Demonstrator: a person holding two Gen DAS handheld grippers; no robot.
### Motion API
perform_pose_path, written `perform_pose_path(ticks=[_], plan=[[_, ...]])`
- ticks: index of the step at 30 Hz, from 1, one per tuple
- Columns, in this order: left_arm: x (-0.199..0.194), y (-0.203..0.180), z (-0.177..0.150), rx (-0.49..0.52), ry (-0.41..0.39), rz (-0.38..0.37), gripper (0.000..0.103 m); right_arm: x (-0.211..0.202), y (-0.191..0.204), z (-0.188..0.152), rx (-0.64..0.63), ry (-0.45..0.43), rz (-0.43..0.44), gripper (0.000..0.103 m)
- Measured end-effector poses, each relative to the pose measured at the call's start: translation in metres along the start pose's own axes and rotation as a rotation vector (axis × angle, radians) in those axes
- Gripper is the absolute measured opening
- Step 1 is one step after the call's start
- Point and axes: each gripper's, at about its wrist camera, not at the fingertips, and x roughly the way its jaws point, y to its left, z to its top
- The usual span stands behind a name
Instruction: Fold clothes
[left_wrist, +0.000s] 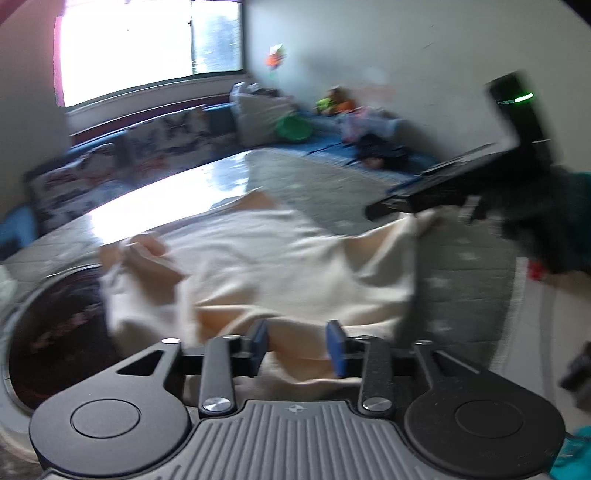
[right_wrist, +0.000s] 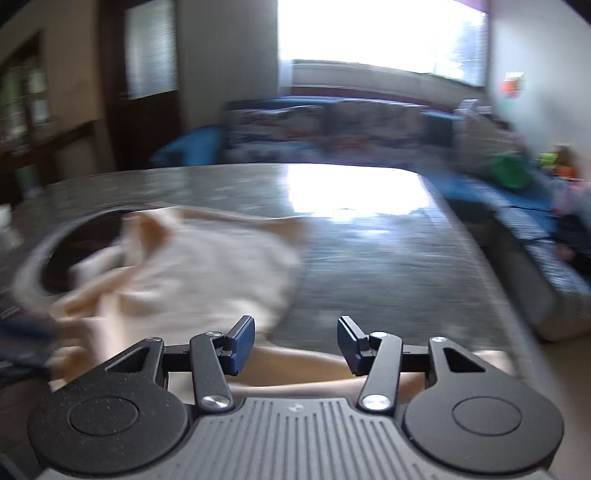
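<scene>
A cream garment (left_wrist: 258, 266) lies crumpled on a grey table (left_wrist: 332, 184). In the left wrist view my left gripper (left_wrist: 297, 347) is open, its blue pads on either side of the garment's near edge. My right gripper shows in the left wrist view (left_wrist: 406, 203) as a dark body at the garment's far right corner. In the right wrist view my right gripper (right_wrist: 296, 345) is open and empty, low over the garment's near edge (right_wrist: 295, 360). The garment's bulk (right_wrist: 184, 277) lies to its left. Both views are blurred.
A round dark opening (left_wrist: 55, 332) sits in the table at the left, partly covered by the garment; it also shows in the right wrist view (right_wrist: 81, 240). A patterned sofa (left_wrist: 129, 155) and a blue bench with toys (left_wrist: 332, 125) line the walls. Dark clothing (left_wrist: 561, 229) lies at the right.
</scene>
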Motion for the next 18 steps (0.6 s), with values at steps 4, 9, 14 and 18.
perform_pose_path(ticks=[4, 9, 14, 18], plan=[[0.015, 0.007, -0.007, 0.028, 0.053, 0.009, 0.046, 0.003, 0.035, -0.004, -0.076, 0.035, 0.104, 0.052], [0.014, 0.016, -0.018, -0.012, 0.058, 0.039, 0.013, 0.007, 0.074, -0.012, -0.178, 0.082, 0.191, 0.052], [-0.004, 0.020, -0.029, -0.068, 0.010, 0.064, 0.008, 0.013, 0.107, -0.020, -0.262, 0.125, 0.261, 0.050], [-0.027, 0.020, -0.034, -0.099, -0.032, 0.098, 0.008, 0.020, 0.111, -0.023, -0.248, 0.135, 0.248, 0.037]])
